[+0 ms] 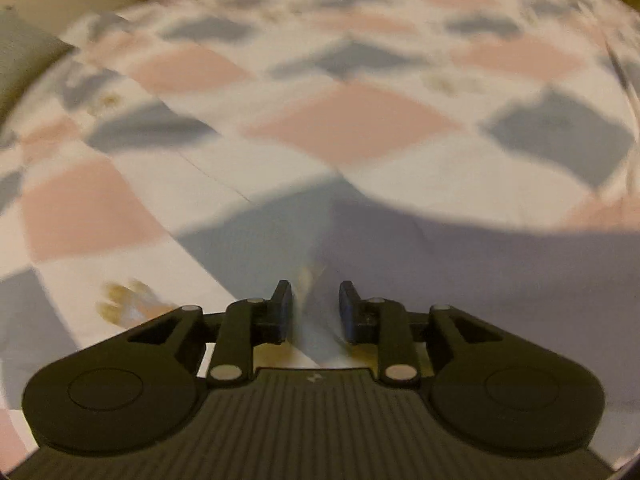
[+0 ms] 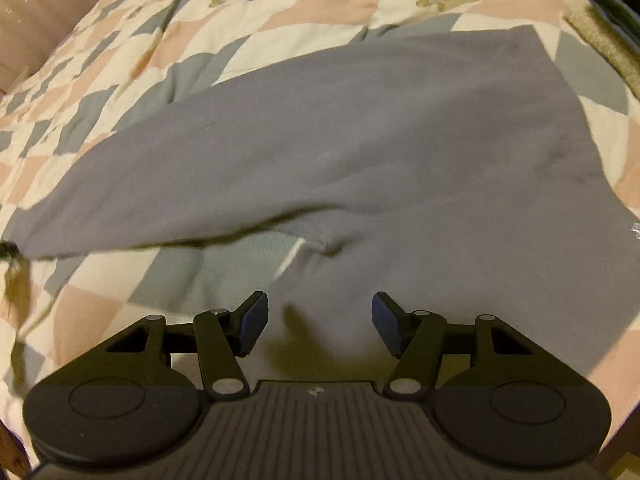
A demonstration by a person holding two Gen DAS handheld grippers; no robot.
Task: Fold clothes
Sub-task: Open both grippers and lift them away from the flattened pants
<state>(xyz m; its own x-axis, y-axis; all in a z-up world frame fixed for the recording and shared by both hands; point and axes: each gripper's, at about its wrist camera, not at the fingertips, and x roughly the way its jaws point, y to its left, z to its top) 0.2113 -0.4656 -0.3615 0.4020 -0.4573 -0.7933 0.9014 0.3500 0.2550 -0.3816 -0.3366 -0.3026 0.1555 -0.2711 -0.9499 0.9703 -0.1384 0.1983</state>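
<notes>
Right gripper [image 2: 319,326] jaws wide open over grey garment [image 2: 360,140] on quilt [image 2: 120,60]. Left gripper [image 1: 315,309] jaws narrowly apart, blurred cloth between; grip unclear.

Grey garment [image 2: 360,140] spread on a checked quilt [image 2: 100,60].
Right tool [image 2: 320,324], fingers wide apart, hovers over the garment's near edge; one part lies folded leftward.

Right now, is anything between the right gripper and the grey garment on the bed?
Nothing visible. The right gripper hangs open directly over the grey garment, which lies spread on the patchwork quilt. Only grey cloth shows between its fingers.
</notes>
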